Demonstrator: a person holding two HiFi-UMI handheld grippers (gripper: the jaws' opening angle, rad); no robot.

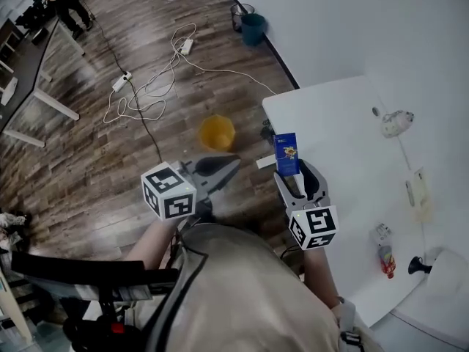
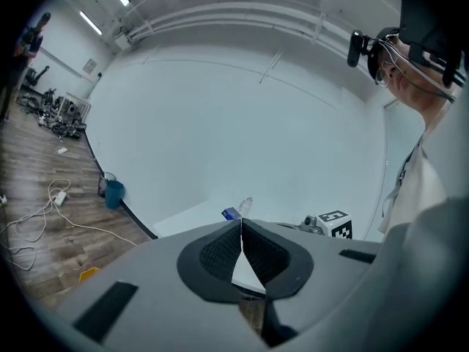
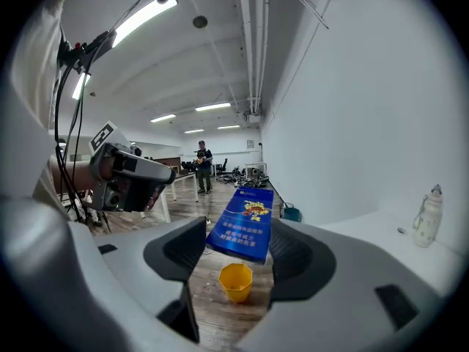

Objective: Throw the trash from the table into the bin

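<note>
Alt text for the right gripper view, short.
The right gripper holds a blue packet between its jaws, with a yellow bin on the wooden floor ahead. The left gripper shows at left; a bottle stands on the white table at right.

Blue packet held upright; yellow bin stands below, seemingly empty.

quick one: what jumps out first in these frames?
The blue packet stands out first, clamped upright in the right gripper at the edge of the white table. Just beyond it, the yellow bin stands on the wood floor. The left gripper hangs to the packet's left, shut and empty.
</note>
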